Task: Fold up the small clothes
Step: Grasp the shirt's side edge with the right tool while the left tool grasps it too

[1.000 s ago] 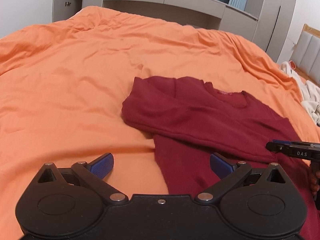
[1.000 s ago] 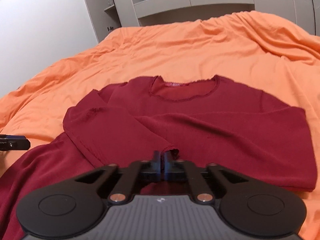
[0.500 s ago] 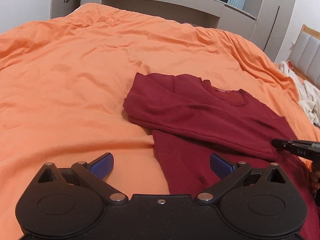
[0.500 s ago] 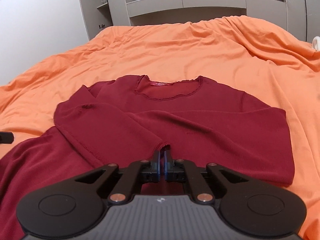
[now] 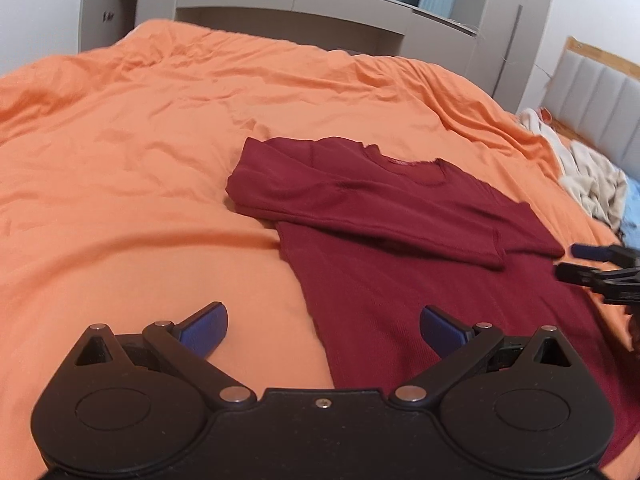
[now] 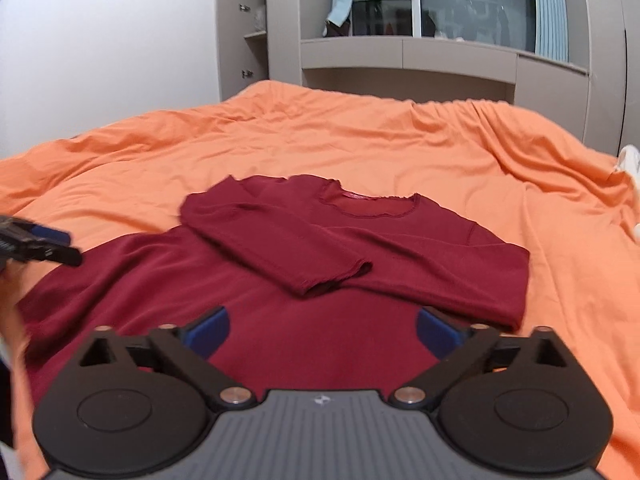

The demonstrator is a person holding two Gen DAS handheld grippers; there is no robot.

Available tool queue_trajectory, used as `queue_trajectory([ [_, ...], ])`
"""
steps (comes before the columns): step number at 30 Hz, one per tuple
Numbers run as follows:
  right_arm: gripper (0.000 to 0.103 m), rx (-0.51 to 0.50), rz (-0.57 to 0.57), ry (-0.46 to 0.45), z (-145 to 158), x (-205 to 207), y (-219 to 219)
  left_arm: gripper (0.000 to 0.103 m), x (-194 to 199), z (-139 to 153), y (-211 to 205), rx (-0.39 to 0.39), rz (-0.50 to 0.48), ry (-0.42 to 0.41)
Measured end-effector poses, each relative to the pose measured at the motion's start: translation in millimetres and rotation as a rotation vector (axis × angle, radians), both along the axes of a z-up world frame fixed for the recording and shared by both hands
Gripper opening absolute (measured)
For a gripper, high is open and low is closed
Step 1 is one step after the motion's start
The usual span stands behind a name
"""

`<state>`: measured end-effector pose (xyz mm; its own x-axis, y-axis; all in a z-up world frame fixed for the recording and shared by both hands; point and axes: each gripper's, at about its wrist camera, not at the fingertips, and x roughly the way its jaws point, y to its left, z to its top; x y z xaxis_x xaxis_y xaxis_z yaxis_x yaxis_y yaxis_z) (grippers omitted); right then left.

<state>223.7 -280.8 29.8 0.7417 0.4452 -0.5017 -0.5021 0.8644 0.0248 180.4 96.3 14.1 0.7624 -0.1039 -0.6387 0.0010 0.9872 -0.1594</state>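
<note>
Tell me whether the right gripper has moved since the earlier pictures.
Yes. The right gripper has pulled back from the folded sleeve cuff, which now lies on the red shirt ahead of its fingertips; its jaws have just been opening, with nothing between them.

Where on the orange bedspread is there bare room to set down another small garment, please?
The widest bare patch of the orange bedspread lies left of the dark red long-sleeved top, out to the bed's edge. Another runs between its neckline and the grey wall cabinets. It is crowded at the right edge, by the pale crumpled clothes.
</note>
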Motion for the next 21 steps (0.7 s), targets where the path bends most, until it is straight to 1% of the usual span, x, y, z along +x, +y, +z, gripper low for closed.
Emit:
queue_trajectory([
  [4, 0.103, -0.019, 0.033, -0.036, 14, -47, -11, 0.102, -24, 2, -7, 0.032, -0.024, -0.048],
  [8, 0.103, -0.094, 0.071, -0.083, 22, -90, -20, 0.102, -49, 2, -18, 0.056, -0.059, -0.107],
  [10, 0.103, -0.137, 0.107, -0.077, 20, -106, -23, 0.102, -61, 1, -26, 0.079, -0.084, -0.133],
  [13, 0.103, -0.228, 0.156, -0.052, 12, -127, -25, 0.102, -80, 2, -37, 0.105, -0.136, -0.178],
  [17, 0.103, -0.342, 0.162, -0.04, 1, -142, -23, 0.102, -101, 0, -51, 0.162, -0.173, -0.217],
  [19, 0.103, -0.435, 0.16, -0.054, -4, -147, -16, 0.102, -110, -1, -57, 0.2, -0.195, -0.221],
  [21, 0.103, -0.551, 0.161, -0.08, -12, -152, -8, 0.102, -117, -4, -65, 0.257, -0.212, -0.212],
])
